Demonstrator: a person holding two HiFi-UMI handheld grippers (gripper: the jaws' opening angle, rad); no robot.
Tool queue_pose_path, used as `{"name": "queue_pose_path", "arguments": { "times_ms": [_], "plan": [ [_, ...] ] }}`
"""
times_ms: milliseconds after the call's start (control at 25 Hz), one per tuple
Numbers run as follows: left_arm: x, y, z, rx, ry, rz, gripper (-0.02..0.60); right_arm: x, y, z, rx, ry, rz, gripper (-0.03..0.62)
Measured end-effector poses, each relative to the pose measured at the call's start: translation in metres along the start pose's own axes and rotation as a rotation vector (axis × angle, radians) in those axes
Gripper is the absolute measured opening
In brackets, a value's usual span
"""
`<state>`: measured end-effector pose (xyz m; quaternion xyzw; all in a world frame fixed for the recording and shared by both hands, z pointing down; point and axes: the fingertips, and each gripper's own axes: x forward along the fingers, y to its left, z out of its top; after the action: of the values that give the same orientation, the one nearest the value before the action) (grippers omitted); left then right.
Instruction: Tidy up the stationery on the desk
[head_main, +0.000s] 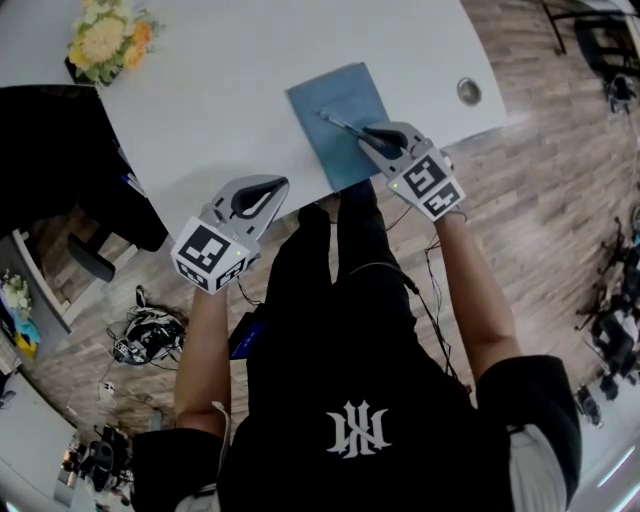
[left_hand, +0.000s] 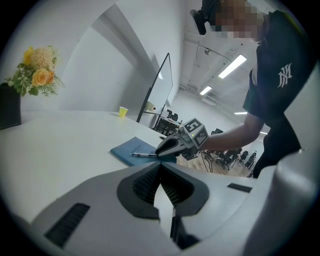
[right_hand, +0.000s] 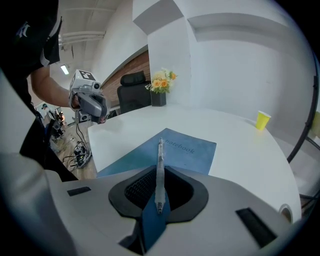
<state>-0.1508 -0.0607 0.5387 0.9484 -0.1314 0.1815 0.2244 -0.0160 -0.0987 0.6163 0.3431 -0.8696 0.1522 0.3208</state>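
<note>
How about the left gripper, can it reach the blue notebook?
Probably yes: only bare desk lies between left gripper and notebook, though the right gripper holds a pen over it.

White desk (head_main: 250, 90), 1 notebook (head_main: 340, 95) (blue), flowers (head_main: 105, 40)

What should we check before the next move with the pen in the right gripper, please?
1. Grip on the pen by the right gripper fingers: ok.
2. The pen is over the blue notebook: ok.
3. Tip of the pen touching the notebook: cannot tell.
4. The left gripper is shut, empty and away from the notebook: ok.
5. The notebook lies wholly on the desk: cannot tell; its near corner reaches the edge.
6. The yellow cup stands apart from the notebook: ok.
</note>
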Motion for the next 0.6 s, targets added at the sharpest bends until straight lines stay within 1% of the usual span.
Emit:
{"name": "queue_pose_path", "arguments": {
  "times_ms": [200,440,600],
  "plan": [
    [0.000,-0.004,-0.002,0.004,0.001,-0.004,0.003,0.002,0.001,-0.004,-0.007,0.019,-0.027,0.072],
    [0.003,-0.008,0.003,0.024,0.000,-0.013,0.003,0.004,0.002,-0.007,-0.029,0.045,-0.025,0.073],
    [0.000,-0.009,0.010,0.032,-0.013,-0.011,0.003,-0.003,0.000,0.000,-0.025,0.026,-0.039,0.098]
  ]
}}
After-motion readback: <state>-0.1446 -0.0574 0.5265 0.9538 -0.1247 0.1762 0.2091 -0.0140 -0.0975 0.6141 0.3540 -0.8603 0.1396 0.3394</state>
